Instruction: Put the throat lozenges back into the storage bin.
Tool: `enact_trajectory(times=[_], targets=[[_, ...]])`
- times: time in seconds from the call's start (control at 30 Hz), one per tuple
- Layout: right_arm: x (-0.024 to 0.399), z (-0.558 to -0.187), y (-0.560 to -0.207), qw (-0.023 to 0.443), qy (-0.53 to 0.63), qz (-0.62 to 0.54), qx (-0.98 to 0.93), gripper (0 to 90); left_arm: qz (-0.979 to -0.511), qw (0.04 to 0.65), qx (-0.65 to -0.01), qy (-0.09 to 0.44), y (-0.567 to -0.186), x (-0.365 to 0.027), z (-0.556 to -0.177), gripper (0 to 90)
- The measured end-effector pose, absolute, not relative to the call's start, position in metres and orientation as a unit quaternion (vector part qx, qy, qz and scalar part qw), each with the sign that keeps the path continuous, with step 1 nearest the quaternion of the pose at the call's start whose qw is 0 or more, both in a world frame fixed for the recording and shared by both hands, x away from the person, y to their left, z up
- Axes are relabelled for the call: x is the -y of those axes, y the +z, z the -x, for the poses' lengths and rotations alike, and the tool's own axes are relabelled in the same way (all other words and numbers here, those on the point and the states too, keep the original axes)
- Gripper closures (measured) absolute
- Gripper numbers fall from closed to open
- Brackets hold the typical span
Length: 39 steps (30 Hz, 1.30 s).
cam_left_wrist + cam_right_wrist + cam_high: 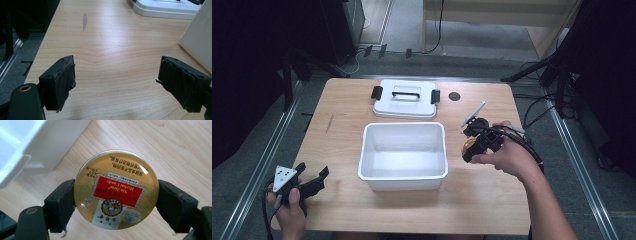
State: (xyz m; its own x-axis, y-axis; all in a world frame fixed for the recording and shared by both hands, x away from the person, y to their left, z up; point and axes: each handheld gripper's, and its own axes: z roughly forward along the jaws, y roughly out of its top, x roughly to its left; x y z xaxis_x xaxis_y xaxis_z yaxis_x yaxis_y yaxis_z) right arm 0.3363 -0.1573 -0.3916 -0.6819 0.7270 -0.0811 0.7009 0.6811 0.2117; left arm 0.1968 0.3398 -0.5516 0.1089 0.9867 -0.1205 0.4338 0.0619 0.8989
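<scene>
High view: the right gripper (471,148) holds a round candy tin (469,146) above the table (337,110) near its right edge, just right of the open white box (403,155); the white lid (405,98) lies by the far edge. Left gripper view: the left gripper (116,83) rests with jaws apart over bare wood near the table's front left corner. Right gripper view: the jaws are clamped on the tin's rim, the box's corner beside it.
</scene>
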Motion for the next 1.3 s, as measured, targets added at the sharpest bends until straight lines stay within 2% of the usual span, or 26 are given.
enact_trajectory(times=[0.47, 1.3], targets=[[0.125, -0.334, -0.361, 0.087, 0.078, -0.353, -0.928, 21.0, -0.606, 0.433, -0.586, 0.319, -0.552, -0.34, -0.197, 15.0], [0.074, -0.331, -0.349, 0.082, 0.089, -0.29, -0.949, 21.0, -0.607, 0.434, -0.586, 0.317, -0.552, -0.34, -0.198, 15.0]])
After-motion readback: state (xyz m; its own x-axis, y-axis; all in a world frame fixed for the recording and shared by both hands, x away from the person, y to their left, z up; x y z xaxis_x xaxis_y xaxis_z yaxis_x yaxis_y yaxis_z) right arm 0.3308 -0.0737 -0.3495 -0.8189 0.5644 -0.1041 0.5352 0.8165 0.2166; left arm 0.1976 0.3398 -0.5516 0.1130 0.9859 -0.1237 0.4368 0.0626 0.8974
